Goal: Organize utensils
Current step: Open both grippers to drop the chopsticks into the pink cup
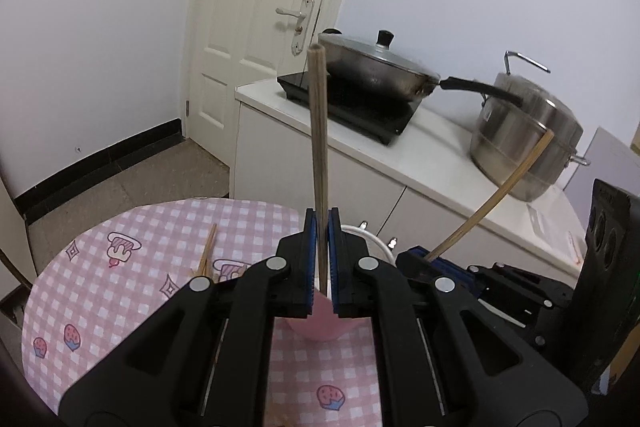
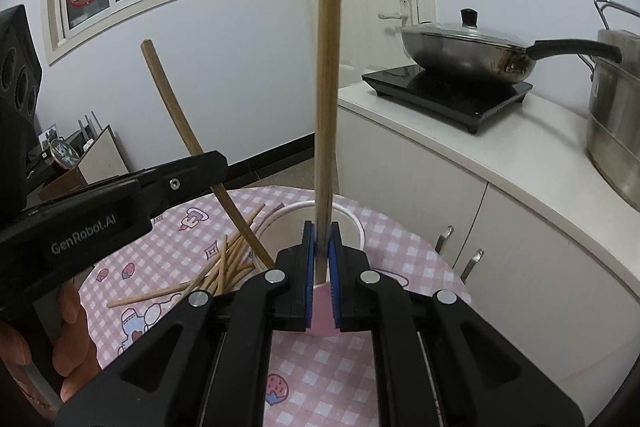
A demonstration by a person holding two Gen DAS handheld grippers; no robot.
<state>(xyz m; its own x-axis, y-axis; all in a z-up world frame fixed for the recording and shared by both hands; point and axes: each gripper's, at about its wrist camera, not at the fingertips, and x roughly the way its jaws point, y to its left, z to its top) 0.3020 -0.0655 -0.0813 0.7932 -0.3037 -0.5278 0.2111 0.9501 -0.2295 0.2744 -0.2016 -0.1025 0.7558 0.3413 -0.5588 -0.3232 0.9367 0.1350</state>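
Right wrist view, nearest first: the right gripper [image 2: 323,255] has its fingers [image 2: 308,267] pinching a wooden chopstick [image 2: 328,107] low on its shaft, the stick standing nearly upright along the line of the fingers. Its lower end sits just above or inside the mouth of the pink cup [image 2: 324,323], whose white rim [image 2: 356,223] curves directly beyond the fingertips. So the coming move looks like a straight drop: the long axis already lines up with the cup's opening.

To the left, the left gripper [image 2: 208,163] holds a second chopstick [image 2: 188,135], tilted, its low end also aimed at the cup. The left wrist view shows those fingers pressed on it [image 1: 320,147].

Farther left on the desk [image 2: 384,251], loose chopsticks [image 2: 224,267] lie fanned beside the cup, awaiting pickup.
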